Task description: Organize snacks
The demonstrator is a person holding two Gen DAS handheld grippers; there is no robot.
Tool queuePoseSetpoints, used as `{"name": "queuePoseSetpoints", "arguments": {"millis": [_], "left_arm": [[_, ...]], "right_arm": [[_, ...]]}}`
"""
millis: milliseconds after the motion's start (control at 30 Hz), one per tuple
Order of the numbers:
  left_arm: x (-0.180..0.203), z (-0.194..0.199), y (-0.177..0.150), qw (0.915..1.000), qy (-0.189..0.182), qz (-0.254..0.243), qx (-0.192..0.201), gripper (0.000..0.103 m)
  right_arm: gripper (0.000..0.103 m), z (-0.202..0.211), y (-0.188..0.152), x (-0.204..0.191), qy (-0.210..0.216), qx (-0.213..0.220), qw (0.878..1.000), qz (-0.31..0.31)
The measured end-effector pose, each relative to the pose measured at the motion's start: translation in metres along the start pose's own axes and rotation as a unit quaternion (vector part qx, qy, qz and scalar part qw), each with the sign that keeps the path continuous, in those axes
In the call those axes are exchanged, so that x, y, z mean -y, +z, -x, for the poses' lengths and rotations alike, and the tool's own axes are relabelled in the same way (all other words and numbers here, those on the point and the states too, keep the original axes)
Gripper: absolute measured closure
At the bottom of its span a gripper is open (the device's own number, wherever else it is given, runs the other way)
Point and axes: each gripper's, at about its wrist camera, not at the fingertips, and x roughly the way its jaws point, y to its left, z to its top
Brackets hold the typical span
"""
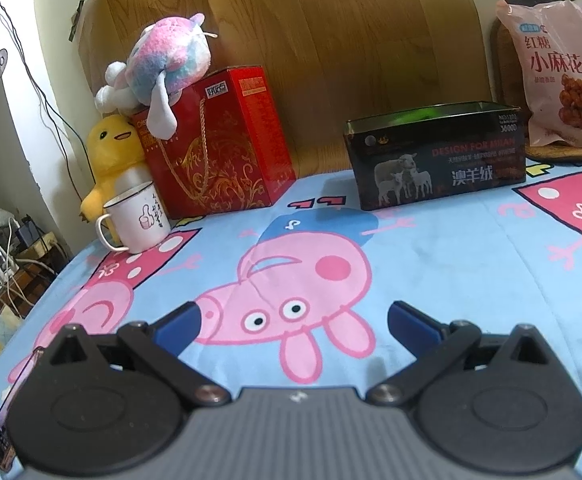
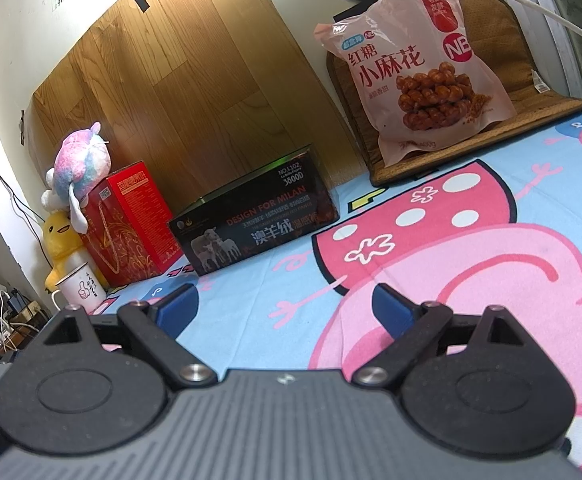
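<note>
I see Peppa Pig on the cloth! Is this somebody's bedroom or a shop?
Most likely a room at home, perhaps a bedroom, not a shop. A Peppa Pig sheet covers the surface, plush toys like the yellow duck sit by the wall, and a white enamel mug stands nearby.

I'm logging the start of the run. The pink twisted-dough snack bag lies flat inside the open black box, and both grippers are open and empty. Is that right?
Not quite. The pink twisted-dough snack bag stands propped on the woven brown mat, to the right of the open black box, as the right wrist view shows. The rest holds: the left gripper and right gripper are open and empty.
</note>
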Motion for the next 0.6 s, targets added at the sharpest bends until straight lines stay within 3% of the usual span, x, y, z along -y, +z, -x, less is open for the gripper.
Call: {"name": "queuePoseSetpoints", "arguments": {"millis": [600], "left_arm": [[0.0012, -0.0042, -0.0007, 0.9994, -0.018, 0.007, -0.03, 0.0]], "right_arm": [[0.008, 0.0004, 0.0004, 0.0001, 0.0, 0.0, 1.0, -0.001]]}}
